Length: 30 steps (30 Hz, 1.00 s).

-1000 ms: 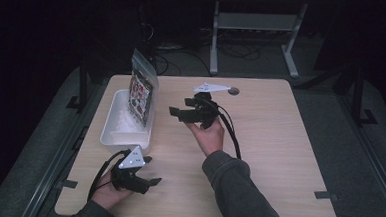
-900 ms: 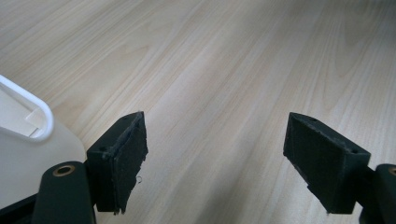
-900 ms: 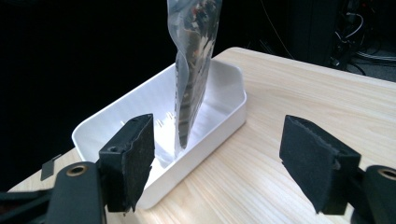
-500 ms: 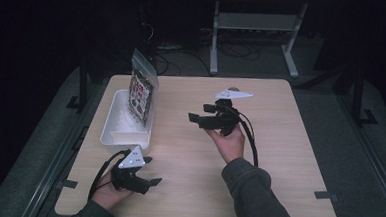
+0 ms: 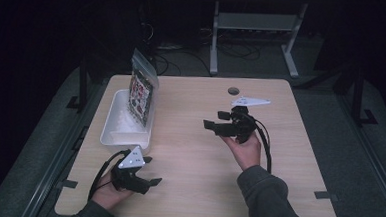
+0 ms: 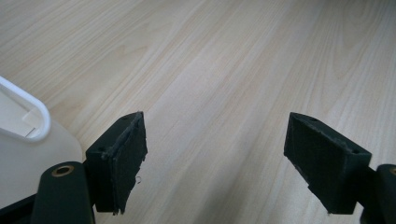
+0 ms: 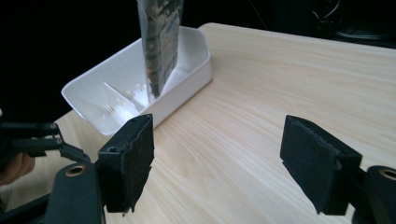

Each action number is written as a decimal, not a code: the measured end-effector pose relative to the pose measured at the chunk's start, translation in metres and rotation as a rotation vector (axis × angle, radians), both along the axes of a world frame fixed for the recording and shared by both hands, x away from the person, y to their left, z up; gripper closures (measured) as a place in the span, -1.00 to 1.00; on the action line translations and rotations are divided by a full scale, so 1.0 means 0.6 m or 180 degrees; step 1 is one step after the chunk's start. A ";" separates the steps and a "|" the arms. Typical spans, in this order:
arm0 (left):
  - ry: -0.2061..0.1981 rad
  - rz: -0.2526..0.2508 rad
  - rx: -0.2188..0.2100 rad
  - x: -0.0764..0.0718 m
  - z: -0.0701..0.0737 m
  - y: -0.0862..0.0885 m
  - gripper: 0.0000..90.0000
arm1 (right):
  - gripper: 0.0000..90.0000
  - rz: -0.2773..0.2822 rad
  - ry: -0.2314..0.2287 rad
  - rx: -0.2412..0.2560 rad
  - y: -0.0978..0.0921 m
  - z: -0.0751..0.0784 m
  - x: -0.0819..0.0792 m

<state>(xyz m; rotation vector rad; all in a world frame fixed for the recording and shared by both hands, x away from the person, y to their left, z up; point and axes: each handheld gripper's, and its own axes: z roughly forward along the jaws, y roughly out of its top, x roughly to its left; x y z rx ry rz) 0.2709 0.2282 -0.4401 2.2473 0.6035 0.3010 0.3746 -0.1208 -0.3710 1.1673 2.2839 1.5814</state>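
Figure. A printed pouch (image 5: 141, 93) stands upright in the white tray (image 5: 114, 129), leaning against the tray's wall nearest the worktop's centre; the tray lies at about nine o'clock on the worktop (image 5: 187, 183). The pouch appears already placed, so the placing step looks done and what remains is likely only drawing the hands off. The right gripper (image 5: 219, 122), held above the worktop's centre and well apart from the tray, points toward nine o'clock; its fingers (image 7: 133, 158) stand wide apart and empty. The left gripper (image 5: 147, 172), at seven o'clock just beside the tray's near end, also has its fingers (image 6: 123, 158) spread, with nothing between. The pouch carries a dense coloured print; no writing can be read.
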 end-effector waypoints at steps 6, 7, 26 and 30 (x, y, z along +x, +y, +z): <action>-0.0001 -0.0001 0.0008 0.000 0.000 0.000 -0.54 | -0.44 -0.0013 0.0025 -0.0014 -0.030 -0.006 -0.014; -0.0002 -0.0001 0.0012 0.000 0.000 0.000 -0.54 | -0.44 -0.0012 0.0029 -0.0010 -0.034 -0.008 -0.016; -0.0014 0.0019 -0.0019 -0.001 0.002 0.001 -0.54 | -0.46 -0.0016 0.0230 -0.0106 -0.118 -0.047 -0.089; -0.0030 0.0018 -0.0038 -0.002 0.004 0.002 -0.54 | -0.49 0.0000 0.0270 -0.0180 -0.131 -0.068 -0.117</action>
